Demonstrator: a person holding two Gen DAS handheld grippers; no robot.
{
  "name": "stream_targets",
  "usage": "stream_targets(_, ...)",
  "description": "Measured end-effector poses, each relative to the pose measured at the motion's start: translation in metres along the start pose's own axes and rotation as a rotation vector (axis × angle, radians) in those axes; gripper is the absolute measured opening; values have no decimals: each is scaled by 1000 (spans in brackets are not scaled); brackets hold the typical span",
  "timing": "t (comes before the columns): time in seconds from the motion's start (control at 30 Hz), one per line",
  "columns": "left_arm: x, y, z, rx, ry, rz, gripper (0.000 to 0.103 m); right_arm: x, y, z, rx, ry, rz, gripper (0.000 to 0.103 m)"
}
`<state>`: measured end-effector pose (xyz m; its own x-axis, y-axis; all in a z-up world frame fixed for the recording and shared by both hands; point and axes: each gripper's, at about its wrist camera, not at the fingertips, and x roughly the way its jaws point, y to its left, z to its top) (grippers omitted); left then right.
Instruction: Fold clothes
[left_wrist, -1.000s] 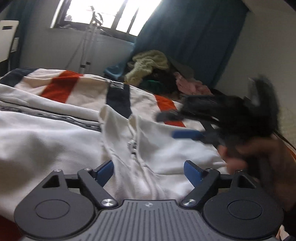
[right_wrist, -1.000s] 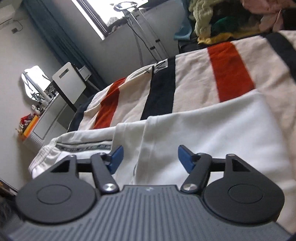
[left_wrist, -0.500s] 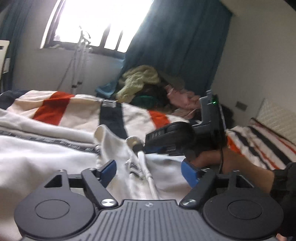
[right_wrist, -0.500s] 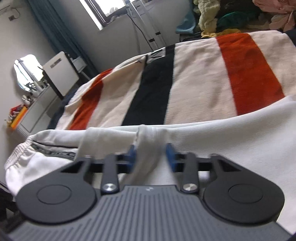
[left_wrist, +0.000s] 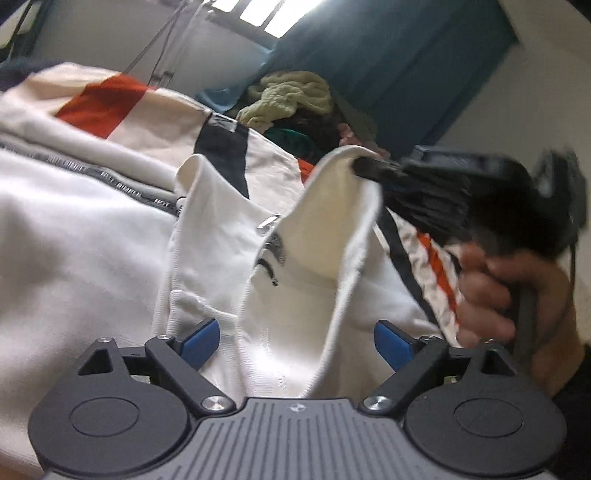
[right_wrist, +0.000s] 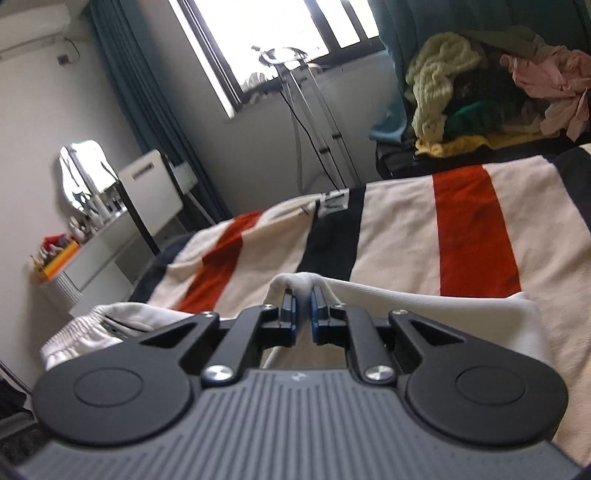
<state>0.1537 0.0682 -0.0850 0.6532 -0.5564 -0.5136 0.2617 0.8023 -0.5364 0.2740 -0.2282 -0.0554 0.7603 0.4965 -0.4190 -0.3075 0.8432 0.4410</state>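
A white garment (left_wrist: 92, 240) with a dark printed trim lies spread over a striped blanket (right_wrist: 402, 229) on the bed. My right gripper (right_wrist: 303, 308) is shut on a pinched fold of this garment and holds it raised. In the left wrist view the right gripper (left_wrist: 364, 168) comes in from the right, blurred, with a hand (left_wrist: 498, 288) on its grip and the lifted white flap (left_wrist: 332, 221) hanging from its tip. My left gripper (left_wrist: 295, 339) sits low over the garment. Its jaws are opening, and a ridge of white cloth runs between the blue pads without being pressed.
A heap of loose clothes (right_wrist: 461, 85) is piled beyond the far end of the bed, before a blue curtain (left_wrist: 388, 74). A metal stand (right_wrist: 314, 110) rises under the window. At the left stands a white dresser (right_wrist: 85, 251) with a mirror and small bottles.
My right gripper went from open to shut on a fold of the white garment and raised it. My left gripper dropped closer to the cloth and rolled slightly.
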Motion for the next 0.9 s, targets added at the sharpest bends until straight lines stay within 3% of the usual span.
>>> stream_targets(0.1,1,7,4,-45,13,-11,74,-6,2,-2,-10,-15,16,11)
stream_targets(0.23,0,7,4,-48,16,7,67,2,11,-2,-53,18,19,11)
stream_targets(0.33,0,5,5,-58,16,53,49,14,24,-2,-131,41,10,11)
stream_targets(0.43,-8,7,5,-106,-10,20,23,28,30,-3,-171,58,-8,11)
stream_targets(0.47,-10,6,5,-103,-17,14,10,34,31,-4,-171,64,-15,11)
stream_targets(0.5,-12,4,5,-98,-25,8,5,39,31,-6,-170,68,-20,11)
stream_targets(0.63,-32,-10,5,-83,-90,25,4,57,35,-13,-174,94,-34,11)
stream_targets(0.9,-19,-9,2,-43,-17,150,5,107,40,-56,-246,216,-130,11)
